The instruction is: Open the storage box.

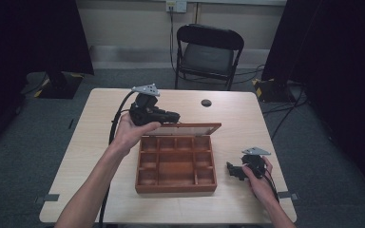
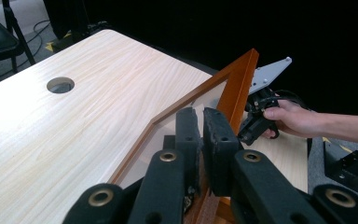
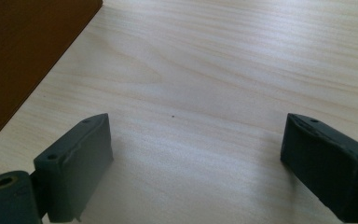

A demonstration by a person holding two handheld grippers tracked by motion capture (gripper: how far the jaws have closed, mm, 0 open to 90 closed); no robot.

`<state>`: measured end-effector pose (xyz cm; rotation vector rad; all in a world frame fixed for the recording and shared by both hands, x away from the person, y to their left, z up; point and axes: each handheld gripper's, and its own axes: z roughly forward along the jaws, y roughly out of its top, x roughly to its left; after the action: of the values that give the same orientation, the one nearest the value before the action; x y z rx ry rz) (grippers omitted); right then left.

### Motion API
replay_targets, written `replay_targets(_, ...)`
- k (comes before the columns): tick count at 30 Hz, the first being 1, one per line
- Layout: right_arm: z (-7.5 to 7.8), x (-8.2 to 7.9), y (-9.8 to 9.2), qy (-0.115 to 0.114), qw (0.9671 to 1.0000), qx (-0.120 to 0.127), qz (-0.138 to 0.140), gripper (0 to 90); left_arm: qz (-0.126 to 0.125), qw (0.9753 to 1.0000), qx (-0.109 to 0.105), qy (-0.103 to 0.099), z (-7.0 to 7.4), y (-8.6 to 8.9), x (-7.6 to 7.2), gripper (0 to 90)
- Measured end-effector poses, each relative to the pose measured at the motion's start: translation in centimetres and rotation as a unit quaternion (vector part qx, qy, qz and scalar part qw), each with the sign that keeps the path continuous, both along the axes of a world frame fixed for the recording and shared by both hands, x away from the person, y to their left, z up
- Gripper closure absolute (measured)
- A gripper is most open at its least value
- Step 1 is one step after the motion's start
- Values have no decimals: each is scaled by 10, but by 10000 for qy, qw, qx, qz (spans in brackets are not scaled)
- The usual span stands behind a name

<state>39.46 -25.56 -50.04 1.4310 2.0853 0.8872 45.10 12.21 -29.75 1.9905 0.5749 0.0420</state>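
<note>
Left gripper point(image 2: 201, 133), fingers point(image 2: 220, 140) closed on the lid point(image 1: 185, 128) of the wooden box point(image 1: 176, 166), pinching the lid's wooden frame near its upper edge; clear panel of the lid visible inside the frame. Lid standing about upright on the far edge of the box, long axis running left to right across the table point(image 1: 100, 156). In the high view, left gripper point(image 1: 173, 117) coming in from the left at the lid's left end, hand wrapped round the body, cable trailing back toward the near-left.

Right gripper point(image 3: 196, 154), fingers point(image 3: 81, 158) wide apart, holding nothing, hovering low over bare table with the brown side of the box at the left edge of its own view. In the high view, right gripper point(image 1: 232, 169) just right of the box, near its near-right corner, apart from it, pointing left toward it.

Box itself open in the middle of the table, compartments bare as far as can be told, long side facing the person. Round cable hole point(image 1: 206, 102) farther off, beyond the lid. Folding chair point(image 1: 208, 54) past the far edge of the table.

Judged step: swinging the lid on its hinge, either way. Deciding relation: lid already in the left fingers, hinge line along the far side, so any arc runs near-to-far across that axis; right gripper closest to the box's right wall, well placed to steady it.
</note>
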Motion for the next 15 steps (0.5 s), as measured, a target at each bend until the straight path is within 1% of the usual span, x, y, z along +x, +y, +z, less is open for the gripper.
replay_targets(15,0,0,0,0,10000,1,-1,82,-27,10000,8,-15,0,0,0,853)
